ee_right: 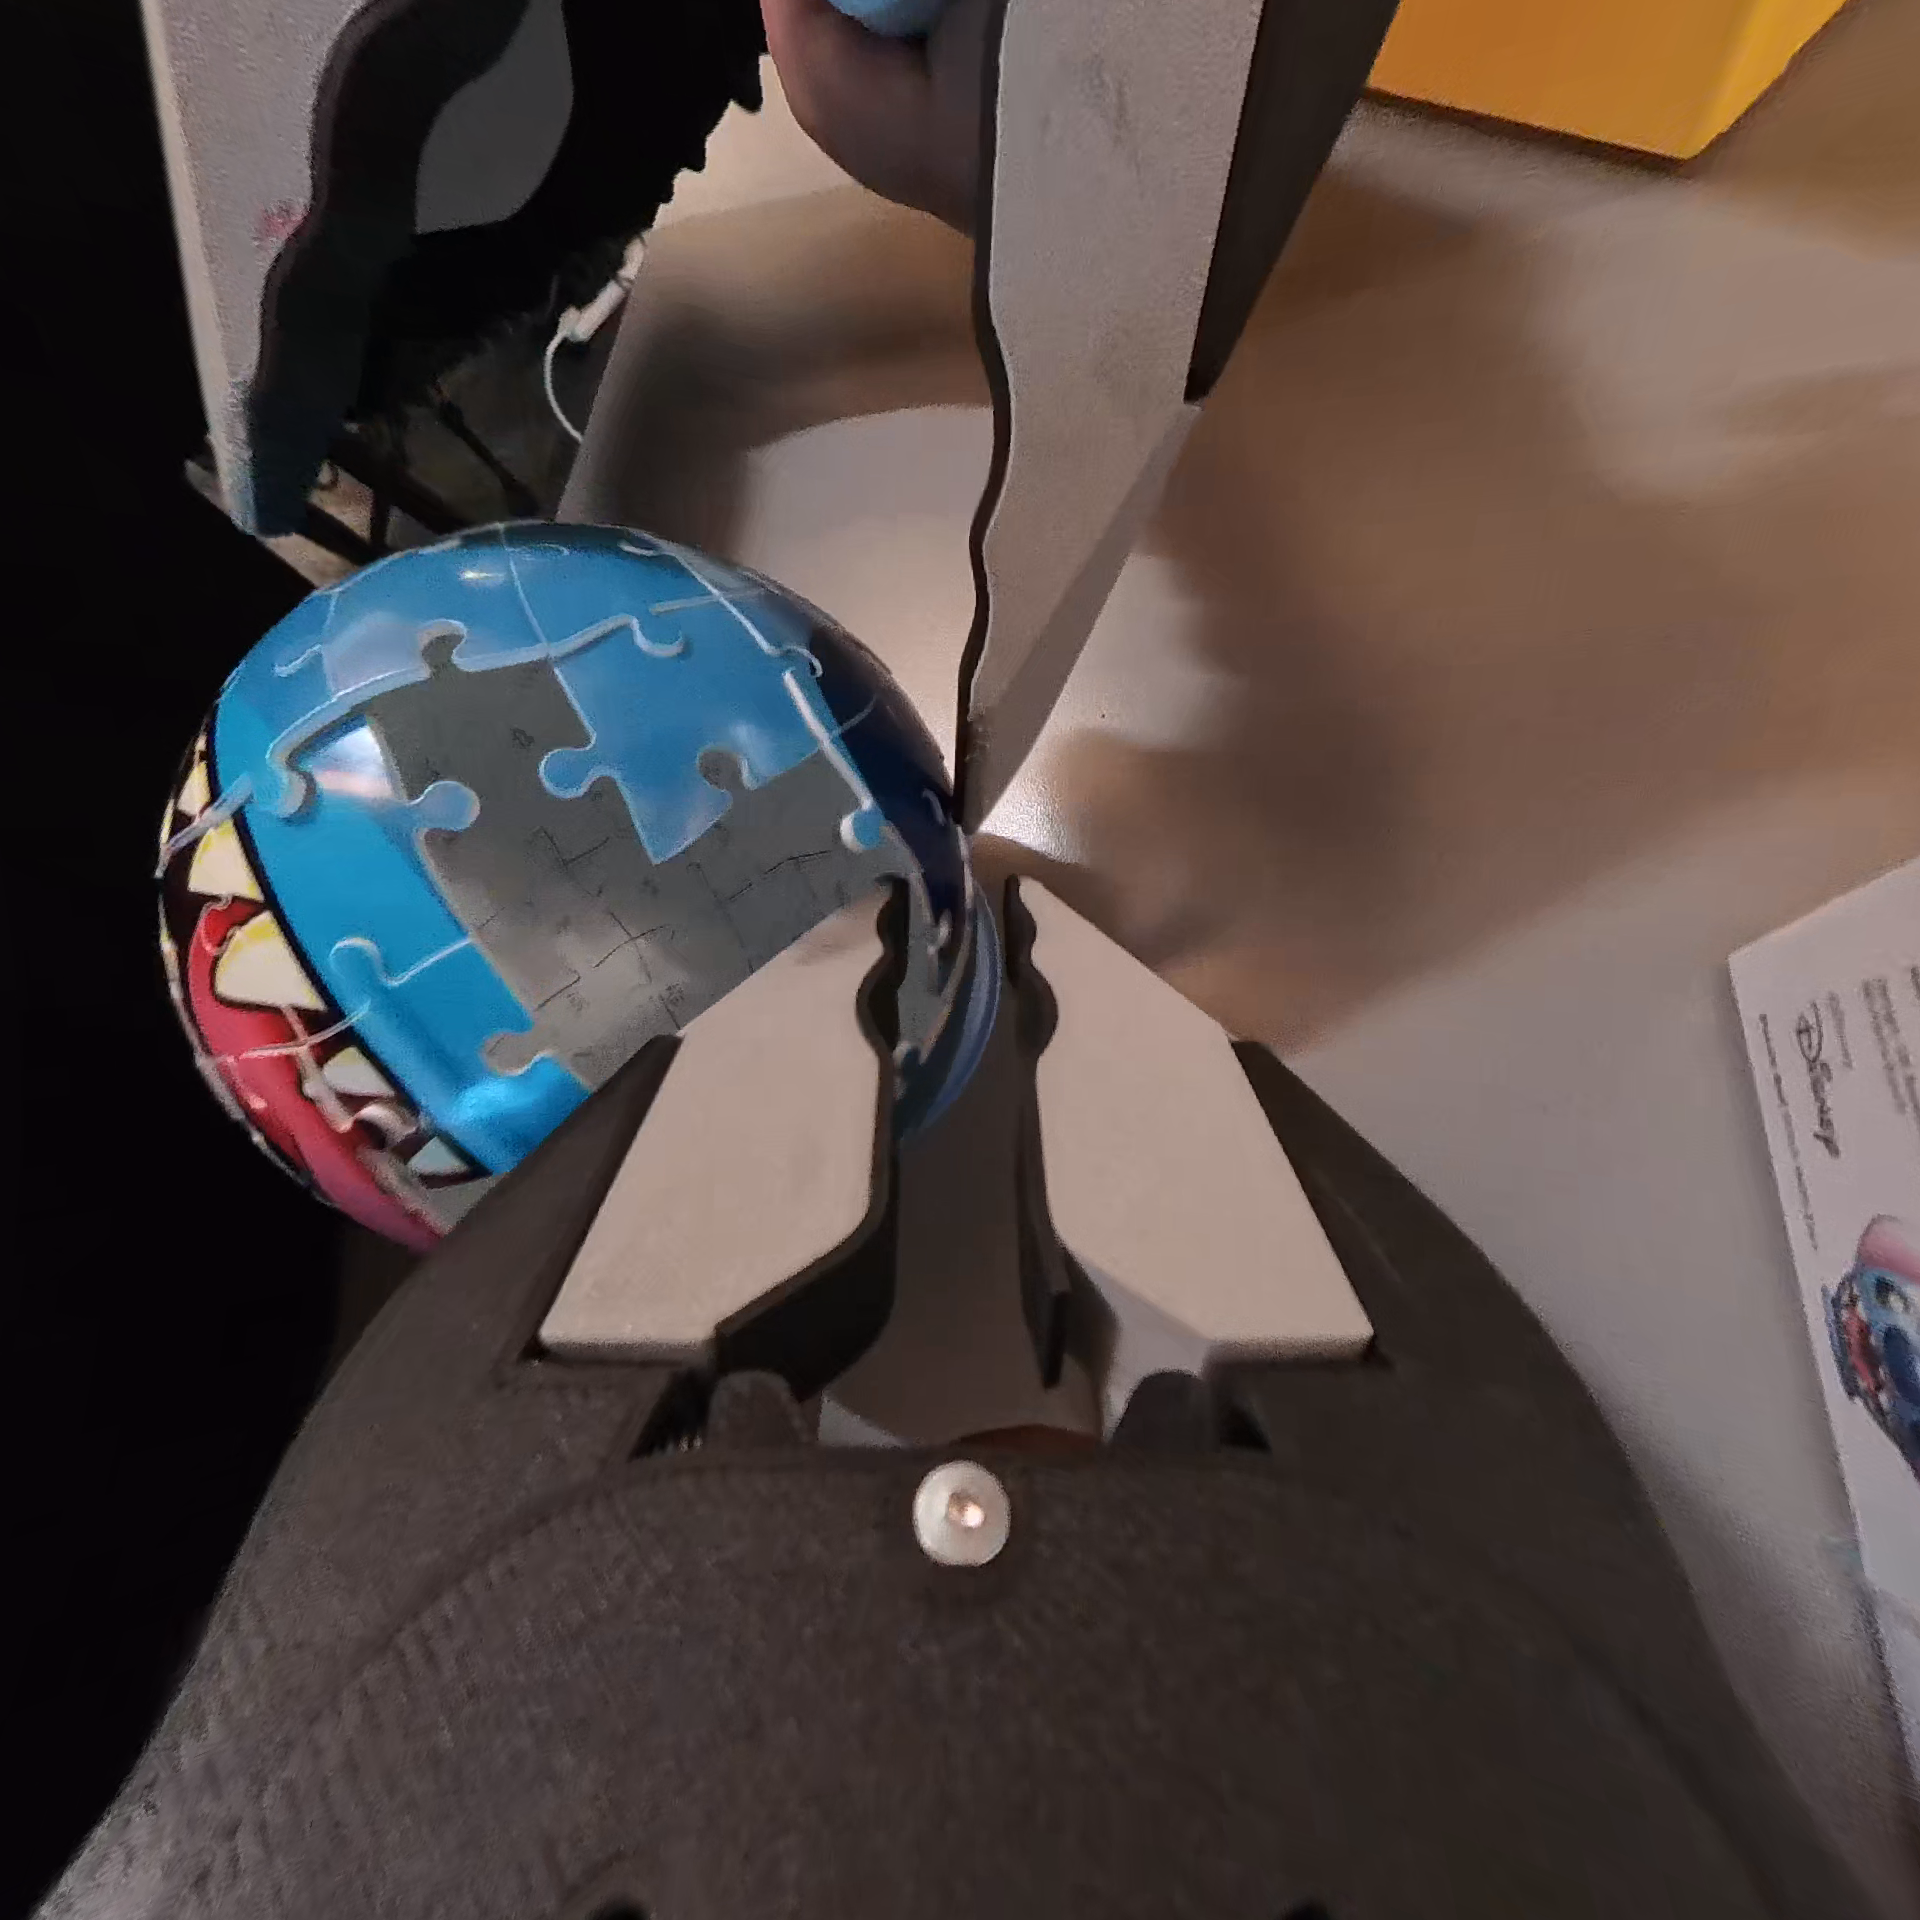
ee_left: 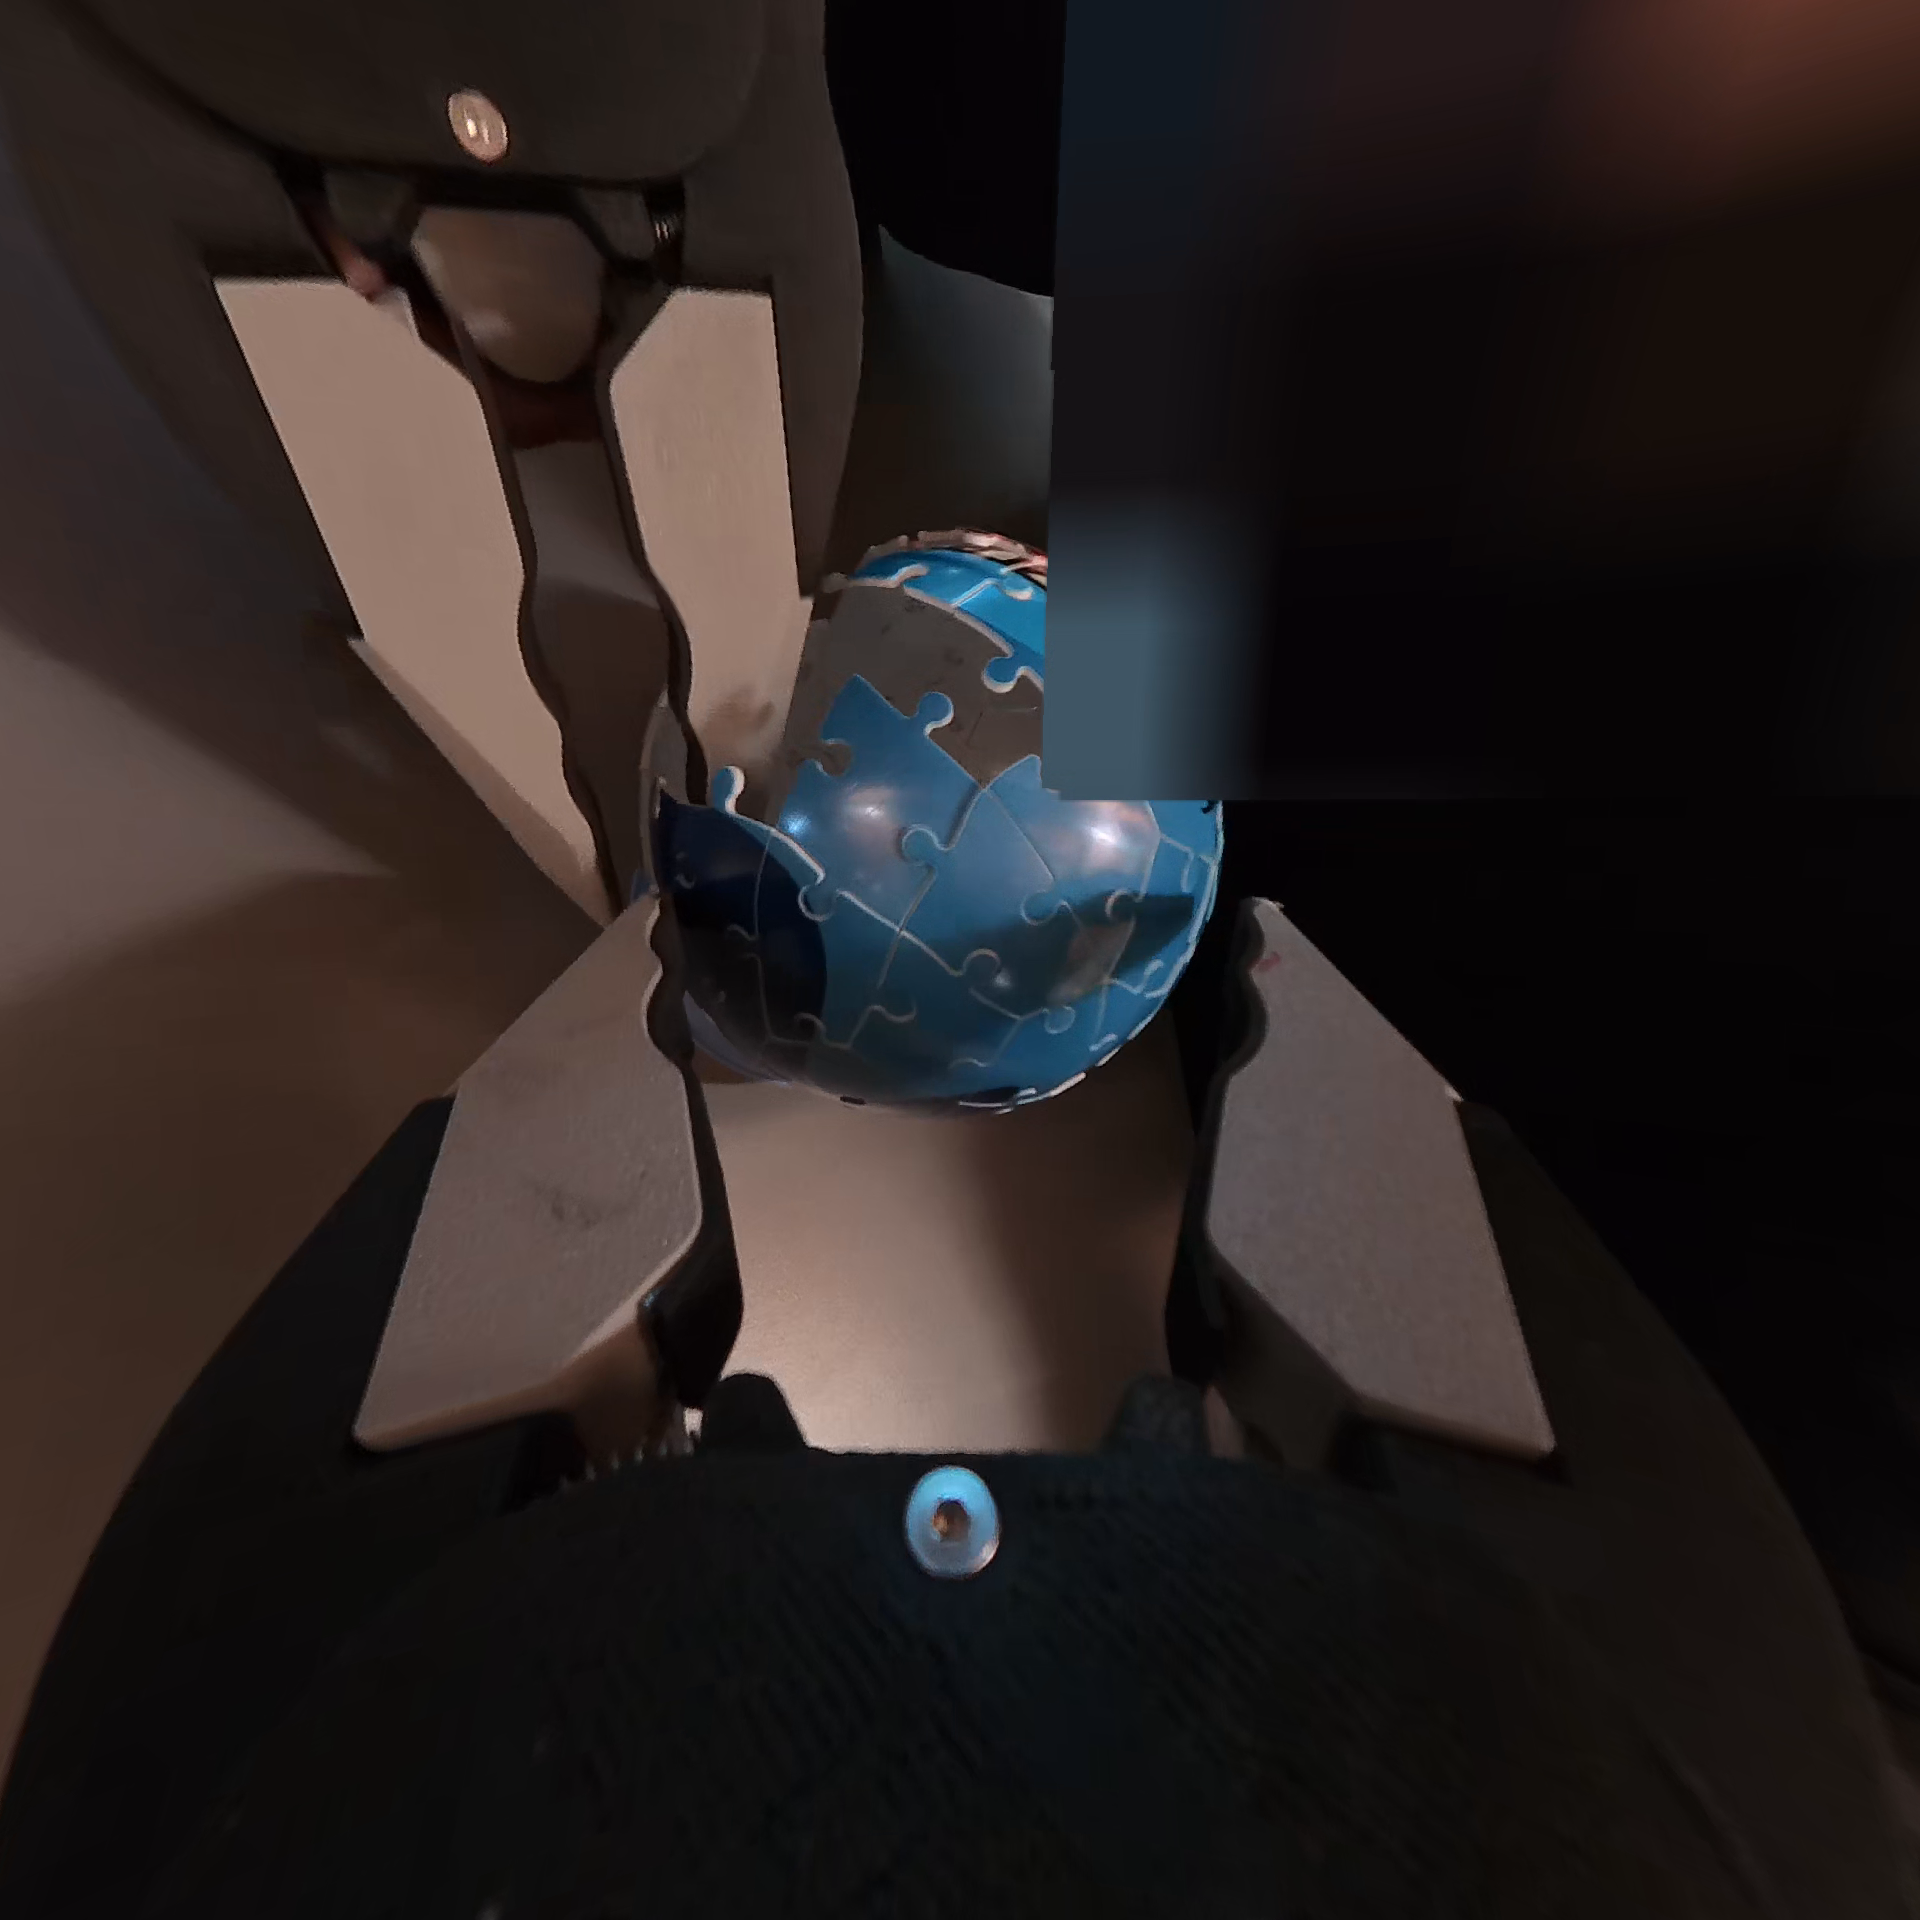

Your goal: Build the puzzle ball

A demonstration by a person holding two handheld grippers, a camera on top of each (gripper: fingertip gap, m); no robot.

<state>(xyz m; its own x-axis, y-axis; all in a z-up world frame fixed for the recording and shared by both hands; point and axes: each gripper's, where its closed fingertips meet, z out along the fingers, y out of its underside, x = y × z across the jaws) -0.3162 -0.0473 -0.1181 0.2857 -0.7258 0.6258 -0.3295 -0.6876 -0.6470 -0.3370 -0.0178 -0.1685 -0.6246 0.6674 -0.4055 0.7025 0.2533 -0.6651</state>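
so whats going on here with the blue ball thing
A person is assembling a puzzle ball with two handheld grippers. The left gripper holds the ball between wide-spread fingers. The right gripper, nearly closed, sits at the ball's edge. Grey gaps show pieces still missing. A printed leaflet lies nearby.

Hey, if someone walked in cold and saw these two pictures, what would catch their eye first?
The glossy blue puzzle ball, unfinished, with grey gaps where pieces are missing and a toothy red mouth on its left side. The left gripper brackets it with fingers wide apart, and the right gripper comes in at the ball's edge with fingers nearly closed. A printed leaflet lies on the pale table at the right edge.
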